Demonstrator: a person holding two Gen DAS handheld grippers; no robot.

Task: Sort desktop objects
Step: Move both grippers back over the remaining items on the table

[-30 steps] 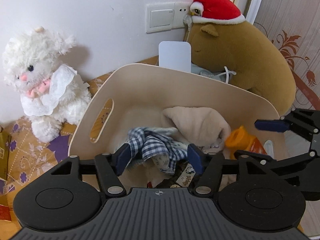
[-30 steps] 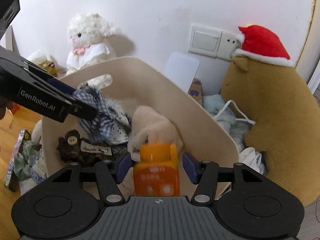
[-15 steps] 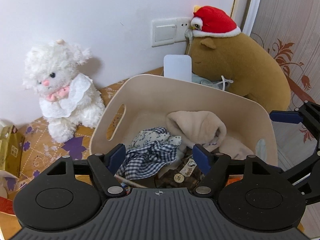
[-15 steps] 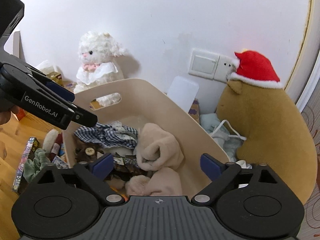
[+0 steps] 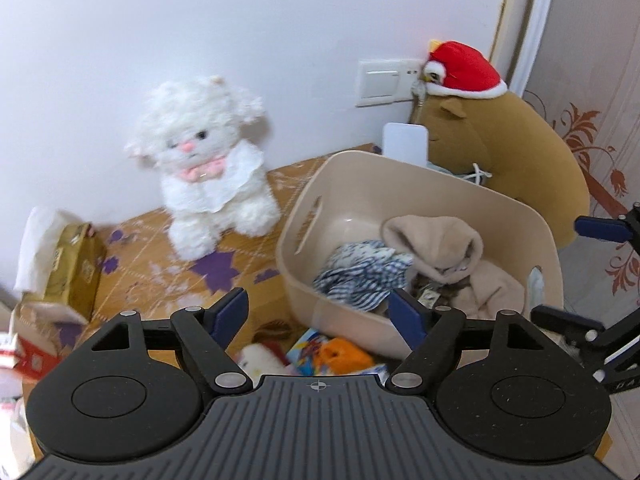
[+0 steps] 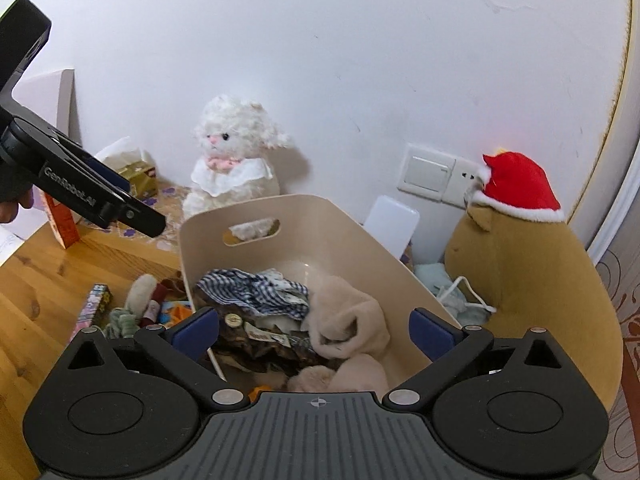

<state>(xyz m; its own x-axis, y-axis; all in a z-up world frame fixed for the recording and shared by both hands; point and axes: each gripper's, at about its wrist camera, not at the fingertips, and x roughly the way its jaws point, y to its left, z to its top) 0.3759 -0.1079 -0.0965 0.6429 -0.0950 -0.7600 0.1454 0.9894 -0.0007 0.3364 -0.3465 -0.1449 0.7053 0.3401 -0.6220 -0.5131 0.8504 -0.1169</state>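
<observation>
- Left wrist view: the beige basket [image 5: 416, 184] is seen at 3 o'clock, already holding a checked cloth [image 5: 360, 276], a beige plush garment [image 5: 444, 248] and a dark item with a label beneath them, too hidden to name.
- The left gripper [image 5: 318, 314] is shown with its jaws opening and nothing between them, poised over loose items beside the basket.
- Right wrist view: the right gripper [image 6: 314, 326] is pictured with jaws opening wide and empty, above the filled basket [image 6: 316, 216].
- Sorting is judged partly done: several soft items are binned, while a small heap [image 6: 132, 308] remains on the wooden desk [image 6: 36, 280] at 9 o'clock of the basket.
- Counted in the heap: one pale plush piece, one green knit piece, one patterned box, one orange item, one printed packet; others may be hidden.
- Counted around the basket: one white plush toy [image 5: 208, 164] at 11 o'clock, one brown plush toy [image 5: 512, 152] in one red hat at 2 o'clock, one tissue box [image 5: 72, 264] at 9 o'clock.
- Two grippers are counted, neither one holding anything.
</observation>
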